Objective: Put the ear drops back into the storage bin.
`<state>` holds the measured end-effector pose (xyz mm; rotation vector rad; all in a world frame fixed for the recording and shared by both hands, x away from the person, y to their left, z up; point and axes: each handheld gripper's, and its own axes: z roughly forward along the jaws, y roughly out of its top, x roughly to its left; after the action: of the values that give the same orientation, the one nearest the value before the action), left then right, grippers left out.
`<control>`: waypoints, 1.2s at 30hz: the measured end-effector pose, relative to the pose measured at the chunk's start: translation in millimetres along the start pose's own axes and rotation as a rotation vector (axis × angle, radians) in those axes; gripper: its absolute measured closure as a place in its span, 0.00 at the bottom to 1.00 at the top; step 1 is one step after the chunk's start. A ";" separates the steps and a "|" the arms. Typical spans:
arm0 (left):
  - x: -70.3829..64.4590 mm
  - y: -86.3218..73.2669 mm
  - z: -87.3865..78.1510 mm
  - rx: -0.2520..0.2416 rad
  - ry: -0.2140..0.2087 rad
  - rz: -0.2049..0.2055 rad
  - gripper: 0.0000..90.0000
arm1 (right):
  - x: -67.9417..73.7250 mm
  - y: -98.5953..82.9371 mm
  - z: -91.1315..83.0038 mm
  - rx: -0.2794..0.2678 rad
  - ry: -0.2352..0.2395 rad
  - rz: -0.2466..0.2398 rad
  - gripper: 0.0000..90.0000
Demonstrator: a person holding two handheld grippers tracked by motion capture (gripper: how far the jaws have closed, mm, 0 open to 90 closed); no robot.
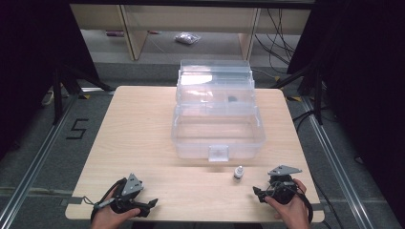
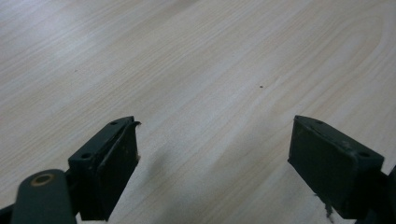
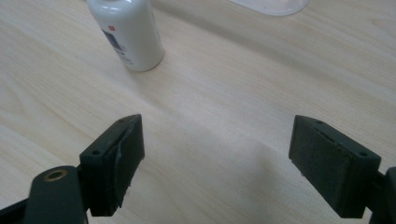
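A small white bottle (image 1: 238,172) stands upright on the wooden table (image 1: 143,129), just in front of a clear plastic box (image 1: 218,136) whose lid stands open at the back. In the right gripper view the bottle (image 3: 129,32) is ahead and to the left of the jaws. My right gripper (image 1: 258,193) rests near the table's front right edge, open, with nothing between its jaws (image 3: 217,161). My left gripper (image 1: 152,204) lies at the front left, also open over bare wood (image 2: 215,161).
A small dark object (image 1: 232,99) lies in the box's upper tier. Beyond the table are wooden shelf legs, a plastic bag (image 1: 187,38) on the floor, and cables at the right. Black stands flank the table.
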<state>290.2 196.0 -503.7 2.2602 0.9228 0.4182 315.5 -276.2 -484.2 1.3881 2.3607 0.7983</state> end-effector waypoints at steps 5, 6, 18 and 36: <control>-1.2 -0.2 1.0 -0.017 0.002 -0.021 0.17 | -2.8 5.7 -6.2 0.009 0.024 -0.032 0.21; -1.3 -0.4 1.1 -0.016 0.000 -0.021 0.17 | -2.2 7.0 -7.8 0.002 0.023 -0.022 0.21; 0.1 -0.4 0.0 0.011 -0.008 0.005 0.17 | 11.3 30.7 -17.7 0.103 0.087 -0.105 0.27; -1.6 -0.5 1.4 -0.017 0.003 -0.025 0.17 | 27.0 75.3 -9.6 0.210 0.120 -0.292 0.27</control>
<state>289.5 194.5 -505.2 2.2312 0.9446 0.4168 350.7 -227.0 -431.0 1.0531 2.7223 0.5801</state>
